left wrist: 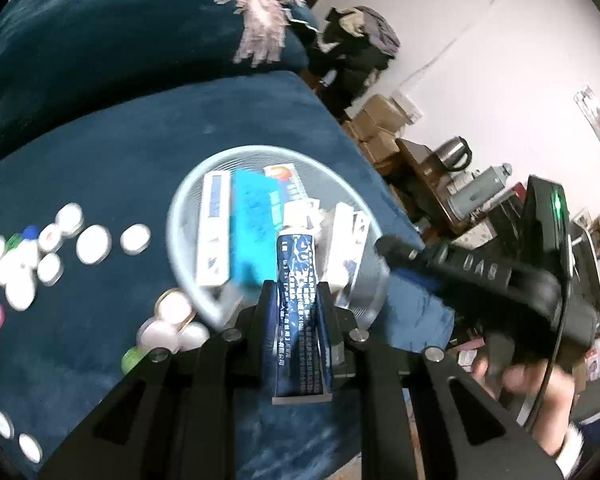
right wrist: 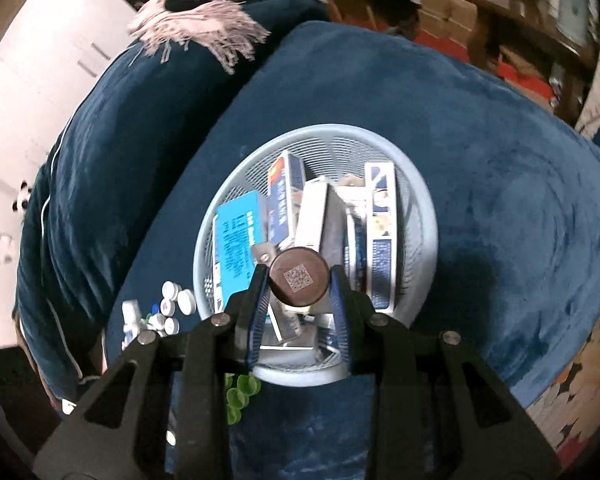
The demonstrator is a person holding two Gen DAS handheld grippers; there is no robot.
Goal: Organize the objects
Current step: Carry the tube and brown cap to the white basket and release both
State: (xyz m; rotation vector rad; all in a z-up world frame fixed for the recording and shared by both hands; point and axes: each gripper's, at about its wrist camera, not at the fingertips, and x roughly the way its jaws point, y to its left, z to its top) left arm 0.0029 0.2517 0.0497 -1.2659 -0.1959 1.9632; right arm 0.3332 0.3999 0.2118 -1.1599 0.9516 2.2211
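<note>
Left tongs (left wrist: pixel 296 292) pinch a dark blue tube (left wrist: pixel 298 320), white cap pointing away toward the basket (left wrist: pixel 188 196). Right tongs (right wrist: pixel 300 280) pinch a brown round-bottomed bottle (right wrist: pixel 299 276), QR code on the end facing the camera, directly above the basket (right wrist: pixel 420 208). The basket is pale blue mesh, round, on a dark blue plush cushion (left wrist: pixel 120 152), and holds several boxes: a bright blue one (left wrist: pixel 252 216), white-and-blue ones (left wrist: pixel 212 224) leaning on each other. Loose white bottle caps (left wrist: pixel 94 244) lie scattered on the cushion left of the basket, plus green and pink ones. In the left view a hand (left wrist: pixel 540 396) holds the right gripper's body beside the basket.
</note>
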